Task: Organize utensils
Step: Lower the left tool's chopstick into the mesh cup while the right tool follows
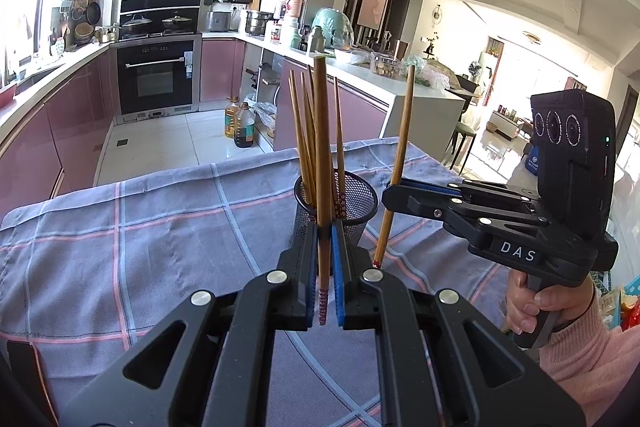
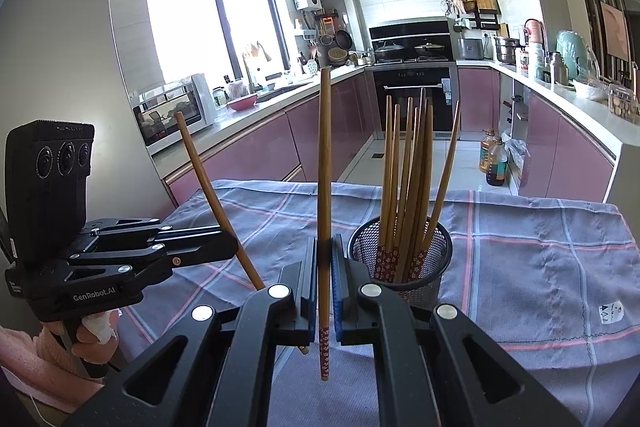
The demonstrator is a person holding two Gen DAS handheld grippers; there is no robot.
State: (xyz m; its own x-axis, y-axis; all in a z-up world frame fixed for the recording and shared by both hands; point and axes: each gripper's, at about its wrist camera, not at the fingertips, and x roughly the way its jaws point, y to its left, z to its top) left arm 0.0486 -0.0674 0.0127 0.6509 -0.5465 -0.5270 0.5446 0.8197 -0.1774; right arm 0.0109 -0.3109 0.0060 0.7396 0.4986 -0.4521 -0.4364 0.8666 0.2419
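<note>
A black mesh holder (image 1: 352, 199) stands on the checked cloth and holds several wooden chopsticks (image 1: 308, 131); it also shows in the right wrist view (image 2: 400, 251). My left gripper (image 1: 325, 239) is shut on one upright chopstick (image 1: 322, 147), just in front of the holder. It shows at the left in the right wrist view (image 2: 234, 245). My right gripper (image 2: 325, 251) is shut on another upright chopstick (image 2: 325, 167), left of the holder. In the left wrist view the right gripper (image 1: 390, 193) holds its chopstick (image 1: 400, 155) right of the holder.
The table is covered by a blue-grey cloth with pink lines (image 2: 540, 251). Its far edge (image 1: 180, 167) drops to the kitchen floor. Oil bottles (image 1: 240, 123) stand on the floor by pink cabinets.
</note>
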